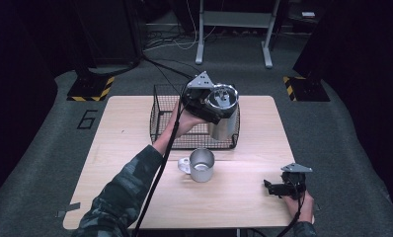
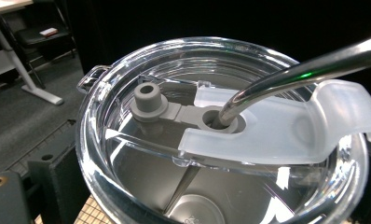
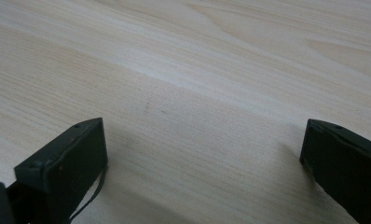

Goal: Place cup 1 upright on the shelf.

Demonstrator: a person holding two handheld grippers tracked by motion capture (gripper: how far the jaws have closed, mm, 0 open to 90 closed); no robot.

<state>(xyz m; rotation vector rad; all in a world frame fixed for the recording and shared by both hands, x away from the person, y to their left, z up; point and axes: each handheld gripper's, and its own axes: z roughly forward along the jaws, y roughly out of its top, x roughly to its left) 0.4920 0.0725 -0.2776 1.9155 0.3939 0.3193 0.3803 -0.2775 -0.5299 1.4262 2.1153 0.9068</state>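
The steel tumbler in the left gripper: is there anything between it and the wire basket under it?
Nothing visible. The left gripper holds the steel tumbler over the wire basket, whose visible floor looks bare. The mug stands on the table, outside the basket.

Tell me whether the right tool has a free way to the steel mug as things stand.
Probably yes. The right tool rests open on the table, and only bare wood lies between it and the steel mug; the left tool is busy farther back with the tumbler.

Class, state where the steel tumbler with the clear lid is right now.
In the high view the steel tumbler is at the table's far middle, at the wire basket's right end, with the left gripper against it and the metal mug nearer.
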